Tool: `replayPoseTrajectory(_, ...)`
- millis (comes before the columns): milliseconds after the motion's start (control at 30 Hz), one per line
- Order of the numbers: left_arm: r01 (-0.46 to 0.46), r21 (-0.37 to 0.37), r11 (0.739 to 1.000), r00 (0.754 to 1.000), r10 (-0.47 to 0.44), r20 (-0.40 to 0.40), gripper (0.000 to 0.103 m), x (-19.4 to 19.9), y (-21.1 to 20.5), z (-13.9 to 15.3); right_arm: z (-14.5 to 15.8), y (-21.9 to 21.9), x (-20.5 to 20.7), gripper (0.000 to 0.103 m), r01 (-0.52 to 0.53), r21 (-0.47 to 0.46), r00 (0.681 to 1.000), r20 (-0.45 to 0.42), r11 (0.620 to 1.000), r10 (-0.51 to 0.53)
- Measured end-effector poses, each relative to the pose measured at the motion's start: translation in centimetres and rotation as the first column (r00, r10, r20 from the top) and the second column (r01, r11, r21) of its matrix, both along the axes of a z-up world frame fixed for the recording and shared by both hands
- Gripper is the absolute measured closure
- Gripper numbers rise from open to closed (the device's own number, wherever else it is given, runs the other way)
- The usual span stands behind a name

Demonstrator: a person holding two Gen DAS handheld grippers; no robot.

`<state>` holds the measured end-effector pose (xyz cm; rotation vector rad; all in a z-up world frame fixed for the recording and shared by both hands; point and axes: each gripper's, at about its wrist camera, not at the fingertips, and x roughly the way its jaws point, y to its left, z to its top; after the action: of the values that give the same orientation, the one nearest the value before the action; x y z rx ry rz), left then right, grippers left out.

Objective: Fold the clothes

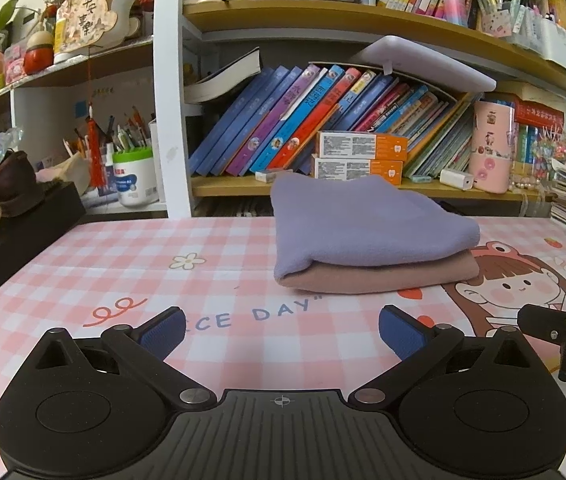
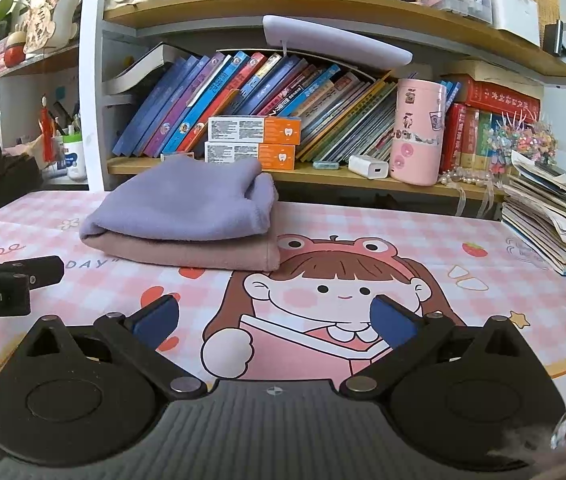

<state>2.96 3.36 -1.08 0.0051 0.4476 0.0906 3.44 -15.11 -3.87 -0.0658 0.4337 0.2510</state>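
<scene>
A folded lilac cloth [image 1: 367, 224] lies on top of a folded dusty-pink cloth [image 1: 383, 278] at the back of the pink checked table mat [image 1: 123, 264]. The stack also shows in the right wrist view, lilac [image 2: 187, 204] over pink [image 2: 203, 256]. My left gripper [image 1: 281, 332] is open and empty, low over the mat, well short of the stack. My right gripper [image 2: 275, 324] is open and empty, over the cartoon girl print, right of the stack. Each gripper sees the other at its frame edge, the right one [image 1: 563, 332] and the left one [image 2: 3, 280].
A bookshelf [image 1: 323, 188] with leaning books, two orange-white boxes [image 1: 363, 156] and a pink cylinder [image 1: 491, 146] stands right behind the table. A pile of magazines [image 2: 551, 224] lies at the right edge. A dark box [image 1: 11, 232] sits at the left.
</scene>
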Motion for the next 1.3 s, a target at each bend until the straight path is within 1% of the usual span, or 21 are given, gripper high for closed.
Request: replayPoseTrajectory(1300,0.010,-0.002,1.000,1.000,-0.010,-0.004,0.000,0.06,-0.08,-0.04,-0.05,0.15,0.05,0.000,-0.009,-0.008,1.000,-0.007,1.000,0.009)
